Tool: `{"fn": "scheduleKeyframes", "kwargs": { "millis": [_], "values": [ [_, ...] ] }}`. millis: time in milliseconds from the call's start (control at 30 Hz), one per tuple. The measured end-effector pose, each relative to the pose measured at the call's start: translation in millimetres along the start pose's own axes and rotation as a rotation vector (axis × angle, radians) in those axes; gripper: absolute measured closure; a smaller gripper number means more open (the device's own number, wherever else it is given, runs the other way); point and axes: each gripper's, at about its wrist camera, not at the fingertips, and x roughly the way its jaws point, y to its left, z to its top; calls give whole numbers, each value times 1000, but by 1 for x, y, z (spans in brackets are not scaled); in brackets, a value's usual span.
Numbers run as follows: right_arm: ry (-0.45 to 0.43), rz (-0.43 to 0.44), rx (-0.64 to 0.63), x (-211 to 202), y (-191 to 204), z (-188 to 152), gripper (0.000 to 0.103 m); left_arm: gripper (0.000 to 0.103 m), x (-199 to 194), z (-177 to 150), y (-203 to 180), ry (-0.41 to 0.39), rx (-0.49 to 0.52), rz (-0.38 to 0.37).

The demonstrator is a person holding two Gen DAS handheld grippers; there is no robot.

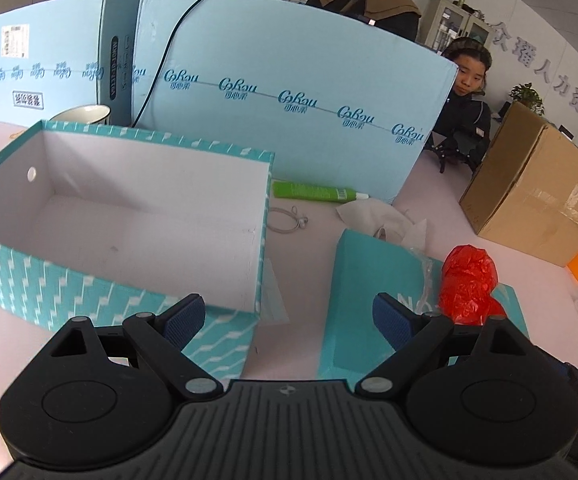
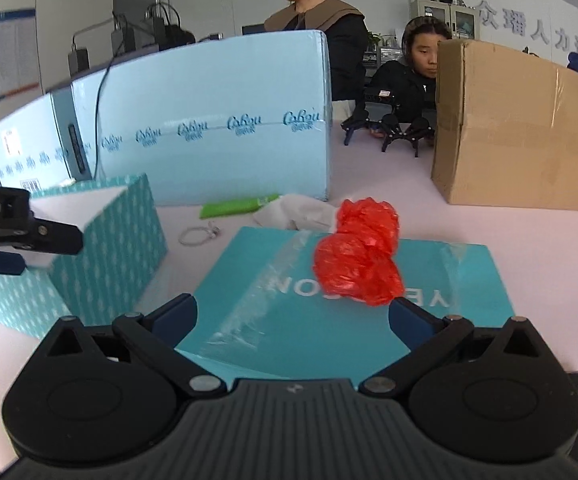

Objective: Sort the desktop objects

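Observation:
An open teal patterned box (image 1: 101, 292) with a white, empty inside stands at the left; its corner (image 2: 121, 240) shows in the right wrist view. Beside it lies the flat teal lid (image 2: 329, 312) (image 1: 365, 280), and a crumpled red plastic bag (image 2: 359, 254) (image 1: 469, 286) rests on top of it. My left gripper (image 1: 289, 320) is open, hovering between box and lid. My right gripper (image 2: 293, 316) is open over the lid, its right finger just below the red bag. A green tube (image 1: 315, 191) (image 2: 235, 207), a white tissue (image 1: 377, 216) and a thin wire ring (image 2: 197, 235) lie behind.
Tall light-blue cartons (image 1: 289, 92) wall off the back. A brown cardboard box (image 2: 517, 128) stands at the right. A white cup (image 1: 85, 114) sits behind the teal box. Two people are beyond the table, one holding black grippers (image 2: 389, 124). The left gripper (image 2: 21, 232) intrudes at the left edge.

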Motion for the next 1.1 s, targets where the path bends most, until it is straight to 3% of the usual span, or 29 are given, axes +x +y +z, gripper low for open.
{"fn": "scheduleKeyframes", "kwargs": {
  "millis": [200,467,633,800,900,967,1100],
  "values": [
    [22,0,-5,2,-10,-3,0,13,5,-3,-4,32,-17,16],
    [12,-100,17,3,-27,3,0,13,5,-3,-8,35,-6,35],
    [32,-160,36,10,-41,0,0,11,18,-1,-20,77,24,40],
    [47,-276,31,18,-63,-1,0,8,26,-3,-54,68,152,62],
    [72,-317,59,21,-80,-4,0,7,7,-13,-74,-85,255,35],
    [70,-320,94,20,-90,-6,0,6,4,-18,-86,-122,334,14],
    [79,-336,119,23,-102,-9,0,6,25,-22,-103,-68,395,0]
  ]
}}
